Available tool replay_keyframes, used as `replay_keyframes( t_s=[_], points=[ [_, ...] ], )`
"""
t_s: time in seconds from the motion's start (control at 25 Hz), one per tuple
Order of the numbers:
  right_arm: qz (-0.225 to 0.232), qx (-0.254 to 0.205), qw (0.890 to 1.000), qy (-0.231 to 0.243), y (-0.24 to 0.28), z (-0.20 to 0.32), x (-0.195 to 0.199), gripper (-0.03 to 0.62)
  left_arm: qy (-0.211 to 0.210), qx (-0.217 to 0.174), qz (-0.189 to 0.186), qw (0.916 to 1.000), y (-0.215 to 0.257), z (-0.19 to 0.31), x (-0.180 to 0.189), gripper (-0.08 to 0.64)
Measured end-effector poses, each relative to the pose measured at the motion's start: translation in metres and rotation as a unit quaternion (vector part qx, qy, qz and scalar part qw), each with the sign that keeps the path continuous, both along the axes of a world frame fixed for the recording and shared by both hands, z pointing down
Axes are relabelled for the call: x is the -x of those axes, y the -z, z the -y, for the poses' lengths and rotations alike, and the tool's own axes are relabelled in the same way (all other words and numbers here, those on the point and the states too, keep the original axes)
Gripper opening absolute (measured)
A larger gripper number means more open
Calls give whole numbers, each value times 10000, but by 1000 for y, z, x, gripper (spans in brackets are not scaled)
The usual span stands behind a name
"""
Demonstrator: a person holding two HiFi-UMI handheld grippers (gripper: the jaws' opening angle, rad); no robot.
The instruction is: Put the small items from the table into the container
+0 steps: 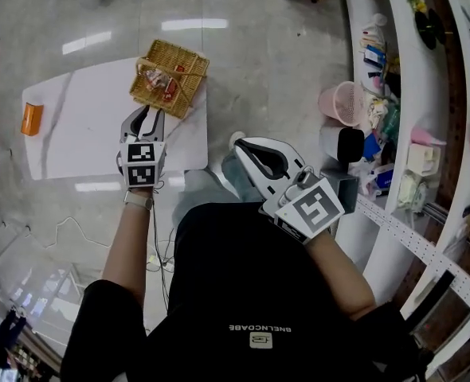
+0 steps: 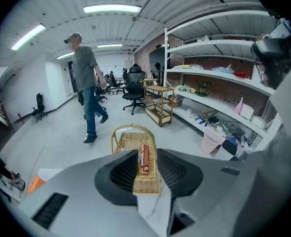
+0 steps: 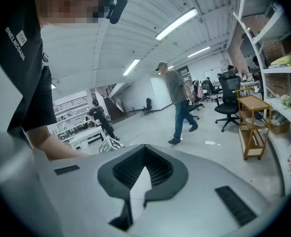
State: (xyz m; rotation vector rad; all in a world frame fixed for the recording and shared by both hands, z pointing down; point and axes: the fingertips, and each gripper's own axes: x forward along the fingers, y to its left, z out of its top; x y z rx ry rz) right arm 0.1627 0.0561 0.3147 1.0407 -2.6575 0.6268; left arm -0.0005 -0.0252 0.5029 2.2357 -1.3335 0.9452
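Carry red snack packet (image 2: 145,159), pinched in left gripper (image 1: 150,118), fully over wicker basket (image 1: 191,60) at counter's (image 1: 84,126) far right corner before releasing; keep closed, empty right gripper (image 3: 144,152) clear.

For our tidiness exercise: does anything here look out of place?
Nothing spilled or damaged. The wicker basket sits on the table's very corner, where it could tip off; an orange item lies alone at the opposite edge.
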Motion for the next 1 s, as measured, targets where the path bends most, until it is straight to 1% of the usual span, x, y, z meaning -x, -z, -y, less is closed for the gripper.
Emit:
replay_keyframes(
  t_s=[0.12, 0.2, 0.4, 0.52, 0.68, 0.84, 1.0],
  points=[
    [192, -222, 9996, 34, 10, 12, 12, 0, -32, -132, -23, 9999, 28, -7, -1, 114],
    [283, -280, 9992, 92, 18, 18, 20, 0, -16, -217, -75, 9997, 47, -12, -3, 114],
    [525, -536, 9961, 460, 34, 21, 42, 0, -14, -471, -172, 9987, 90, -27, -14, 114],
    [649, -614, 9941, 608, 40, 27, 57, 0, 39, -626, -220, 9978, 113, -32, -14, 112],
    [788, -761, 9904, 848, 54, 34, 80, 0, 132, -860, -393, 9954, 146, -38, -12, 112],
    [870, -842, 9854, 1196, 64, 37, 105, 0, 286, -1157, -574, 9912, 181, -40, -3, 112],
    [898, -834, 9806, 1531, 67, 38, 130, 0, 444, -1547, -811, 9836, 215, -44, 13, 112]
  ],
)
